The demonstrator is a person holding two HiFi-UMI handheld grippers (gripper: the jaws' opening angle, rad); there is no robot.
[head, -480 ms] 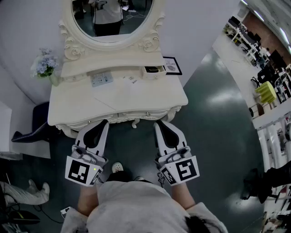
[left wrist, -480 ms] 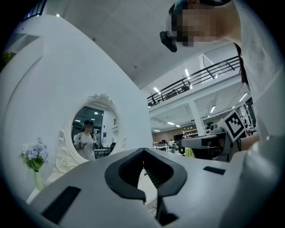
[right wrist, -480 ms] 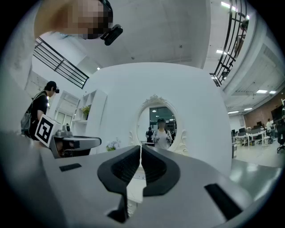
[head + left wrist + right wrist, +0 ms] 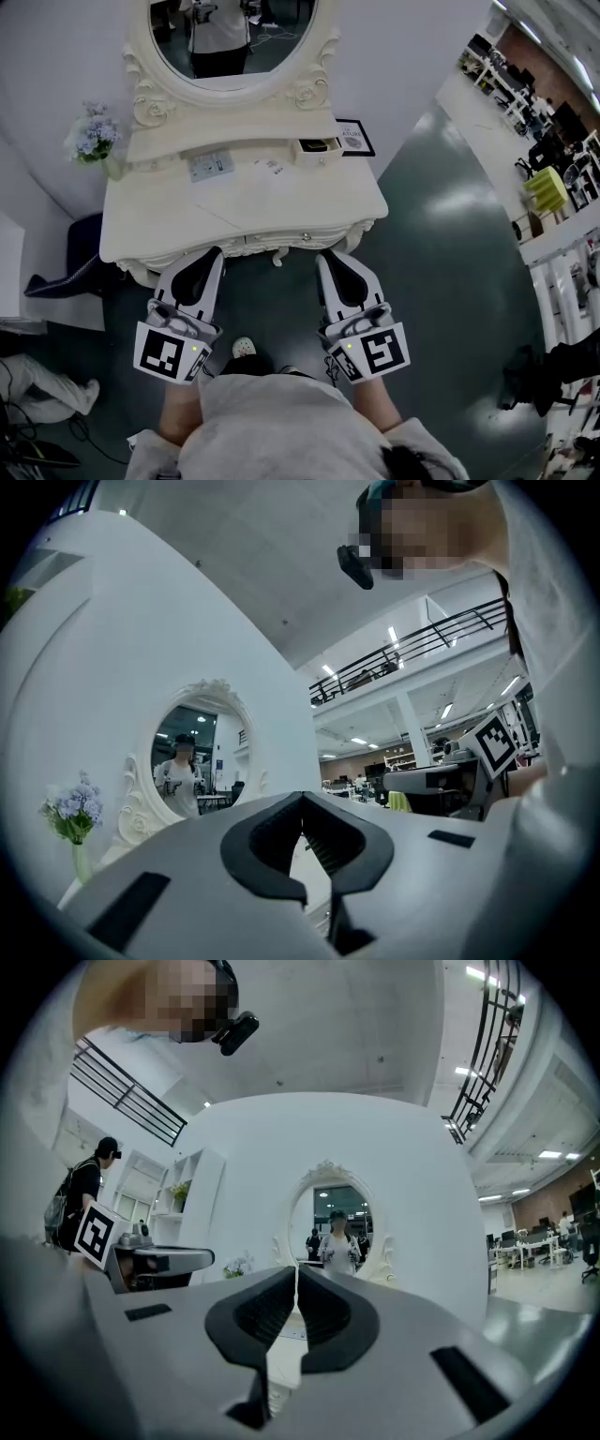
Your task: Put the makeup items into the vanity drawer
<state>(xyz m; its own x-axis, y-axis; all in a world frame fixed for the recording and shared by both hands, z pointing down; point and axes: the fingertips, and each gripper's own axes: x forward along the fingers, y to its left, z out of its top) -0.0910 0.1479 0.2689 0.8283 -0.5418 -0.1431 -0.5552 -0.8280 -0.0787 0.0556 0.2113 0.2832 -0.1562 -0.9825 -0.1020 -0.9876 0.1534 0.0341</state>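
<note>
In the upper middle of the head view stands a big cream vanity table [image 4: 234,211] on a dark green floor [image 4: 441,272]. Above it, at the top edge, is a round mirror [image 4: 234,37] with a curly frame. In the lower half, the left gripper [image 4: 217,253] and the right gripper [image 4: 323,255] hang side by side in front of the table, not touching it. Each gripper's own view shows its two jaws pressed together at the tips, with nothing between them.

A bunch of pale blue flowers [image 4: 92,131] stands at the table's upper left. A framed picture [image 4: 354,137] leans at the upper right. Just left of it, a little drawer [image 4: 317,146] is pulled open. A flat pale case [image 4: 210,164] and a small pale thing [image 4: 273,166] lie on the tabletop, left of the drawer, well apart from both grippers.
</note>
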